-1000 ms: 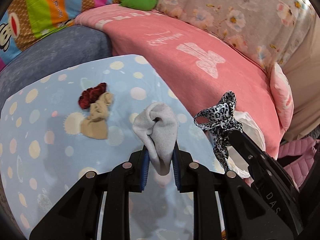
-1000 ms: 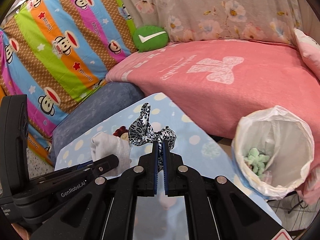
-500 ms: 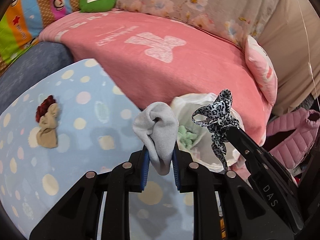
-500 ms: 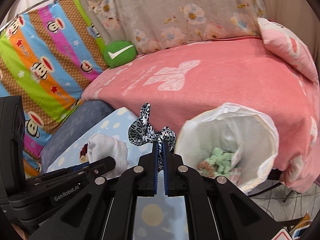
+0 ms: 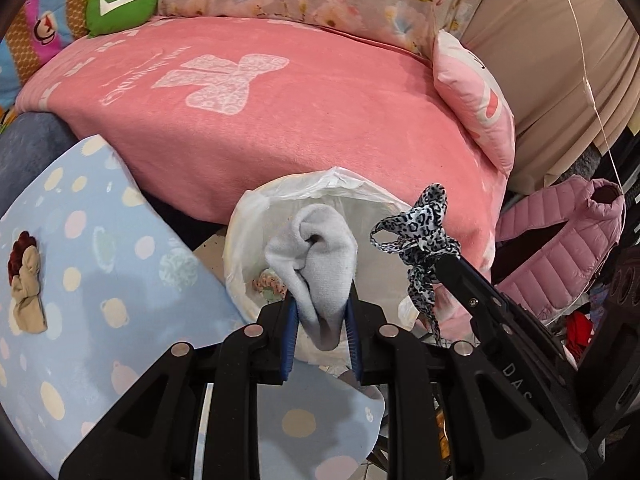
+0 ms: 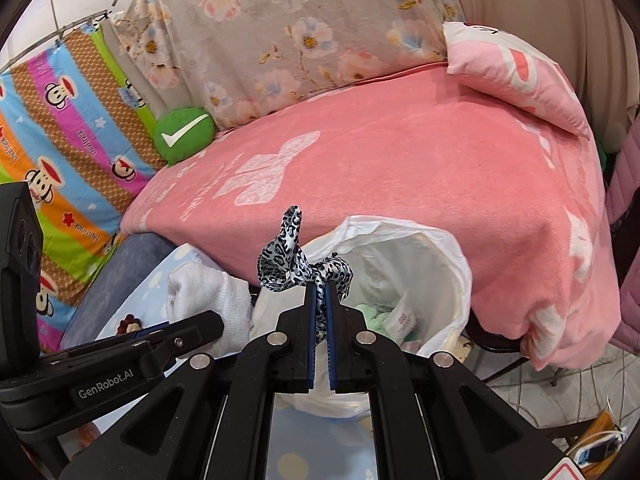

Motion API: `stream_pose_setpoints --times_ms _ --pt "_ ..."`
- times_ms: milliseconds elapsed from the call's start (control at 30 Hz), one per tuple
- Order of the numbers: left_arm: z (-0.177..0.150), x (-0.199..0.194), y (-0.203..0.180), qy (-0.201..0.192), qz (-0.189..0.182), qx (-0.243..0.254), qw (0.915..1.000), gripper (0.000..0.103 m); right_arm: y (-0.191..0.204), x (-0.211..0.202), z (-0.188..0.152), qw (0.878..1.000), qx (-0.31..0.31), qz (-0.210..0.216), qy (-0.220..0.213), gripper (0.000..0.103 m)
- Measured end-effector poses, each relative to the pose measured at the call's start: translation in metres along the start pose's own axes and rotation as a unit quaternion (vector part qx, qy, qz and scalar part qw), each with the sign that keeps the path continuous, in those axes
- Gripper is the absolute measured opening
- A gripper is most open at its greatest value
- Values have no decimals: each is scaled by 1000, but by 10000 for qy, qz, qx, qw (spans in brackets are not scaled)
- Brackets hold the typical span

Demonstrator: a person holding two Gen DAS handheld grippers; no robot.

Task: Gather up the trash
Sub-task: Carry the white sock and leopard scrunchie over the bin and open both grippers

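While its blue pads pinch a soft, thick grey sock [image 5: 316,264] bunched into a rounded fold, the left claw [image 5: 320,320] holds it over the white bin bag [image 5: 320,188] — thin, crinkled plastic lining a round bin. Just beside it, the right claw [image 6: 319,320] is closed tight on a slippery leopard-print ribbon [image 6: 296,260], knotted and looped. Pale green scraps [image 6: 372,316] lie in the bag. On the dotted blue cloth [image 5: 112,264] lies a beige sock [image 5: 26,300] touching a dark red scrunchie [image 5: 22,244].
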State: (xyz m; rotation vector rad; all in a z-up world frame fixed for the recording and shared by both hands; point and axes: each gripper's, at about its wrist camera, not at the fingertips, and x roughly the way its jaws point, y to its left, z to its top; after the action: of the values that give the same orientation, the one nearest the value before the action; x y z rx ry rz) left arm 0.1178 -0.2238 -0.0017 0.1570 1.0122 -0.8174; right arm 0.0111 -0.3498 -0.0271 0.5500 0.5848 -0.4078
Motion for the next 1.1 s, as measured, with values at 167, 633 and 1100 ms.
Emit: stream_pose_setpoints --times_ms 167,633,1100 --pt "11 11 -6 -11 9 125 9999 23 -8 7 9 9999 -12 -113 -1 4" --pt "15 8 23 -182 456 -171 9986 46 -3 25 14 9997 -76 -215 -3 20" --pt "2 -19 53 -462 830 -338 9949 47 28 21 -2 9990 -380 -116 189 37"
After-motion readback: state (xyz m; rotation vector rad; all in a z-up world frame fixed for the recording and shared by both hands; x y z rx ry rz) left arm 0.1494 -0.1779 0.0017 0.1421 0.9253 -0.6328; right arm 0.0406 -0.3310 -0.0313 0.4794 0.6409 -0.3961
